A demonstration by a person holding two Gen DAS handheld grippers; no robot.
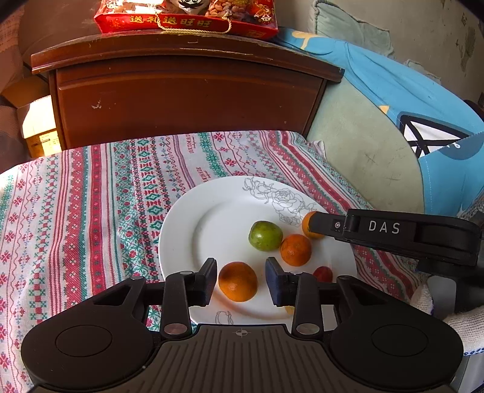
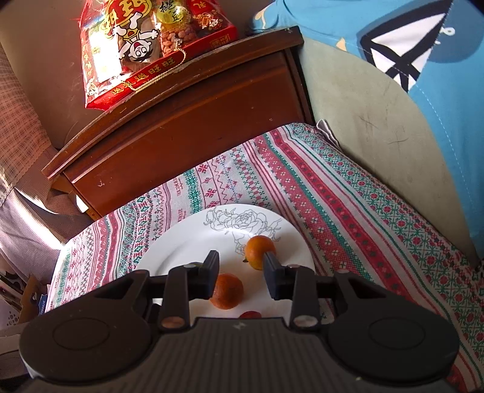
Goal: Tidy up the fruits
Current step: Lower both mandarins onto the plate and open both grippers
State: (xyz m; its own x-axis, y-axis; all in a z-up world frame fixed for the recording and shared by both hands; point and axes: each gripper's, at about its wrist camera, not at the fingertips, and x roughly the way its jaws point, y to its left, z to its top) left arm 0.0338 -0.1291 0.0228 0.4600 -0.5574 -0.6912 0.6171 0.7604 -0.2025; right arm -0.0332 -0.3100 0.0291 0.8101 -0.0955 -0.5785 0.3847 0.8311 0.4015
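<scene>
Round orange tangerines (image 1: 238, 281), a green fruit (image 1: 265, 235) and a small red one (image 1: 323, 273) sit on white rose-printed plate (image 1: 181, 241) atop patterned tablecloth (image 1: 75, 196). Left gripper (image 1: 241, 281) and right gripper (image 2: 240, 273) both gape empty. Judgement: placing step nearly complete; next, withdraw without nudging fruit.

plate (image 1: 187, 241): white, grey rose outline
cloth (image 1: 75, 196): red-green bands on white
fruits: orange (image 1: 238, 281), green (image 1: 265, 235)

Patterned cloth (image 1: 90, 196) fills lower left, brown nightstand (image 1: 187, 96) up top with red snack bag (image 1: 187, 18), blue pillow (image 1: 408, 90) upper right.
</scene>
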